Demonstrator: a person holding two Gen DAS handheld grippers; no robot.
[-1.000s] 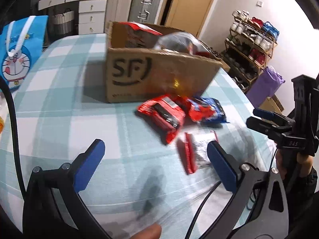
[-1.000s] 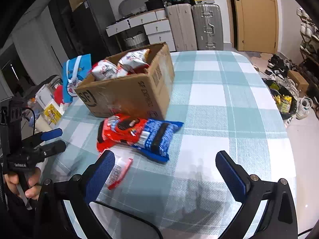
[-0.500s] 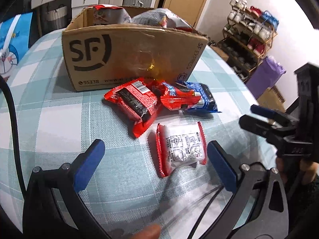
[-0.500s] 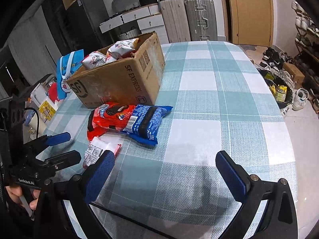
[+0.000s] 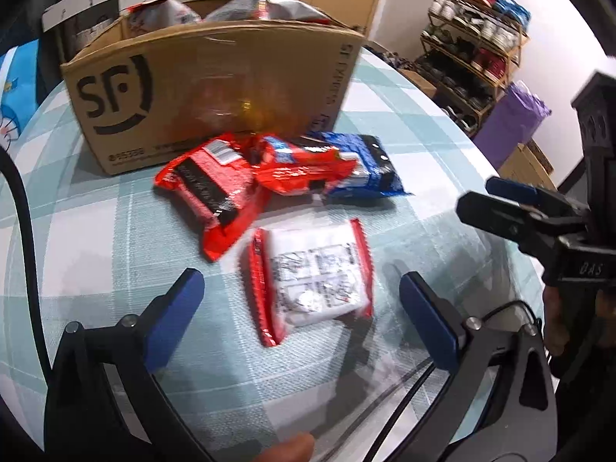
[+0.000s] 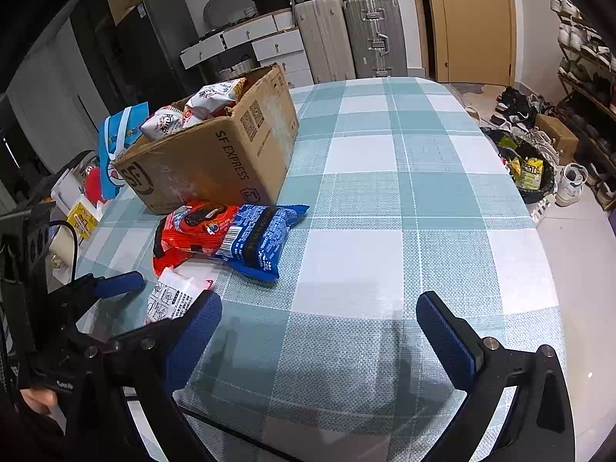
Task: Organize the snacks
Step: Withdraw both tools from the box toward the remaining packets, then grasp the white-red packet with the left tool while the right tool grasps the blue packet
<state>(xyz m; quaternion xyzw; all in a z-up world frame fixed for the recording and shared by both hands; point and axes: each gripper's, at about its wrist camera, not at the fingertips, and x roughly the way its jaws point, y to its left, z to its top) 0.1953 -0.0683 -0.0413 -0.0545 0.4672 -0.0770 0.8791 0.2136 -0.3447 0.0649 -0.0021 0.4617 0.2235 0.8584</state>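
The left wrist camera looked low and close along its own fingers across the checked table (image 5: 96,231) toward the cardboard box (image 5: 215,88), with a white snack packet (image 5: 312,281) nearest the lens. The right wrist camera sat higher and farther back, facing down the table's length toward a door (image 6: 473,19). Both views shared the box, the snack packets before it, and each showed the other gripper at its edge.
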